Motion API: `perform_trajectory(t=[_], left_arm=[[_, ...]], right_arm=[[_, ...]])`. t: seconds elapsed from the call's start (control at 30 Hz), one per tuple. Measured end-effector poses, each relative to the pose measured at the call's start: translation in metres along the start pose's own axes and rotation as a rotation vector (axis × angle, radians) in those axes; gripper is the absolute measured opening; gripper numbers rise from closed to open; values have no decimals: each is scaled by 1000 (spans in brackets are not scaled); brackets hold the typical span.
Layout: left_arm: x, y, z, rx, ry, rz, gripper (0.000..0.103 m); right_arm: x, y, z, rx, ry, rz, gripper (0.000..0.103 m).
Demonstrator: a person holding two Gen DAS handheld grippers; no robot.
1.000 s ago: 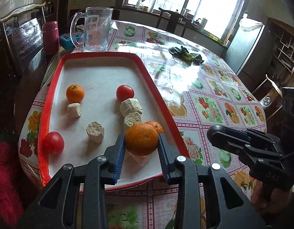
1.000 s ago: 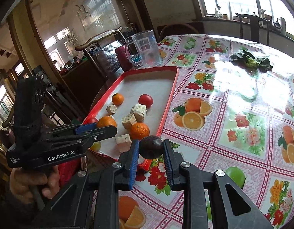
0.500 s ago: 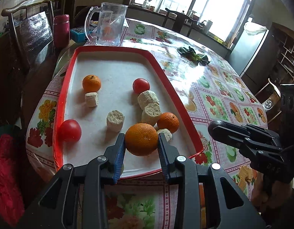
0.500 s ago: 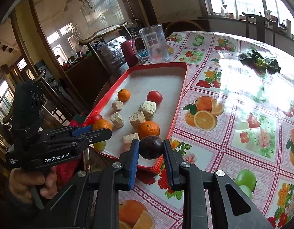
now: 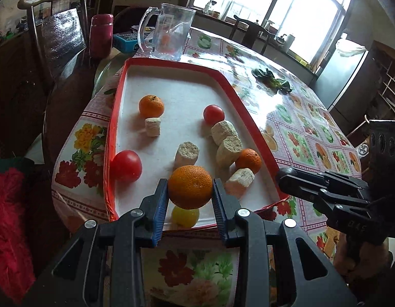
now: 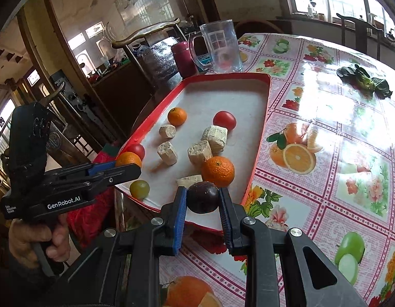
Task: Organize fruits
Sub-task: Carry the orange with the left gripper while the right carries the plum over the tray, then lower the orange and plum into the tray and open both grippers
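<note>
A red-rimmed white tray (image 5: 120, 81) (image 6: 261, 128) holds two oranges (image 5: 151, 105) (image 5: 248, 160), two tomatoes (image 5: 125, 165) (image 5: 213, 114), a yellow-green fruit (image 5: 185, 216) (image 6: 139, 189) and several pale cut chunks (image 5: 186, 151). My left gripper (image 5: 189, 192) is shut on a large orange (image 5: 190, 189), held above the tray's near edge; it also shows in the right wrist view (image 6: 128, 159). My right gripper (image 6: 202, 200) is shut on a dark purple fruit (image 6: 203, 196) over the tray's near right corner.
A glass mug (image 5: 169, 33) and a red flask (image 5: 101, 34) stand beyond the tray. Green leaves (image 5: 271, 81) lie on the fruit-patterned tablecloth (image 6: 325, 153). A chair (image 5: 56, 38) stands at the table's left.
Both grippers have drawn back toward the tray's near edge with their fruits still held. The yellow-green fruit now shows under the held orange.
</note>
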State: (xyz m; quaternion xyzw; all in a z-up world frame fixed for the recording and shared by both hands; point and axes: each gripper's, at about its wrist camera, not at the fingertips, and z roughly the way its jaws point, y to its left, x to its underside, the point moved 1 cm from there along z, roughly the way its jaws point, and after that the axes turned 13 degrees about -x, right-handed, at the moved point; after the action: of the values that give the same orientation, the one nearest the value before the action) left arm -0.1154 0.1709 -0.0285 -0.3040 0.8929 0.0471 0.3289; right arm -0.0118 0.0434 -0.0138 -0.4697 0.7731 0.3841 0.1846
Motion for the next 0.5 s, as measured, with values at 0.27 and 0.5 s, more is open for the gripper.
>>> perform_trajectory(t=[0.27,0.5], left_arm=[[3,7,10,-1,23,-10,31],[2,11,17,-2,30,-13,31]], right_arm=[[2,-2,16,3,30,4,25],[1,-7,22,7,42,10,25]])
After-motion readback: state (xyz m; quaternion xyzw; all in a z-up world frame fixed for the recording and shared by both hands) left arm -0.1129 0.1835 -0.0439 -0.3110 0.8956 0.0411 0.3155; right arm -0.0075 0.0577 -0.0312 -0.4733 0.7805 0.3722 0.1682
